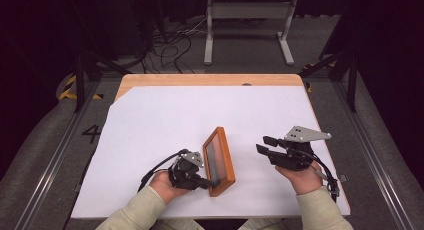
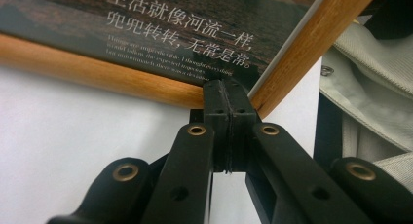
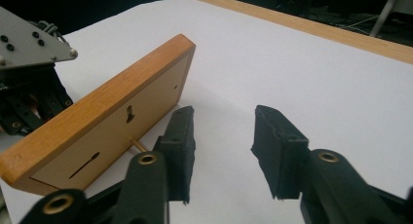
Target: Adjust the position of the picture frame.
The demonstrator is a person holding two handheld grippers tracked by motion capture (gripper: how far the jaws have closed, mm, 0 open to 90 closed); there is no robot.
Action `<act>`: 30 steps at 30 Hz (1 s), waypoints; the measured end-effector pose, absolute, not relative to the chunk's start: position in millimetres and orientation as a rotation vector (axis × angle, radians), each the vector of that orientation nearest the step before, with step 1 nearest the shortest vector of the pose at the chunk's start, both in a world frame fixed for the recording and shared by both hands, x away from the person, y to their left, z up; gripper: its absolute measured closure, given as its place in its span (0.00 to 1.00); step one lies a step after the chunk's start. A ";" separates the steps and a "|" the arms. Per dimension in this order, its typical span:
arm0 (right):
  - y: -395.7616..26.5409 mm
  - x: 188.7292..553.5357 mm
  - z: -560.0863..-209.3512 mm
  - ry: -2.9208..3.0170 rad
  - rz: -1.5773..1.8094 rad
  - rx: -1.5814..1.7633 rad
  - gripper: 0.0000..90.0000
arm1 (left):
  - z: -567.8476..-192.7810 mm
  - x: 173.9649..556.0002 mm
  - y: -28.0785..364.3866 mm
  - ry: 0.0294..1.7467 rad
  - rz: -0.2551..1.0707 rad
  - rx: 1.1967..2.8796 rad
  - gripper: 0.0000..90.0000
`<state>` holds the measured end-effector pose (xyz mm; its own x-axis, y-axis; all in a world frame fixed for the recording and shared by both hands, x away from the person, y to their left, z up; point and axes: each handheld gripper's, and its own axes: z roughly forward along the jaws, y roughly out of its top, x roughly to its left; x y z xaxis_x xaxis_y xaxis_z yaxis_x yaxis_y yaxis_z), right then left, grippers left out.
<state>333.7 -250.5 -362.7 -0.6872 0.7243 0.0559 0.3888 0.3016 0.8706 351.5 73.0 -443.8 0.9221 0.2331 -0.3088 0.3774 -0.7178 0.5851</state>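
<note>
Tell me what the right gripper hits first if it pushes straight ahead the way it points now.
Probably nothing soon: the right gripper, jaws open, points past the picture frame over bare white sheet. The frame sits just beside its line; depth unclear.

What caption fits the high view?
Left hand-held gripper pinches a wooden picture frame's corner; right hand-held gripper open beside it.

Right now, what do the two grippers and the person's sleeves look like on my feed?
Both grippers are black, with brass-coloured rivets on the jaw links. The left gripper and the right gripper each carry a grey three-cornered plate with small holes on top, and a black cable trails from each. The jaw pads are black with rough edges. The sleeves are pale beige.
</note>
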 end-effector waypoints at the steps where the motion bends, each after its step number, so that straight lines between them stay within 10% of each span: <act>1: -250.7 334.2 -362.2 2.236 1.359 1.023 0.65 | -443.9 351.5 73.1 0.434 -0.280 2.400 1.00; 30: -185.6 355.8 -330.6 2.520 1.304 1.125 0.28 | -416.9 374.3 147.9 0.691 -0.004 2.152 0.65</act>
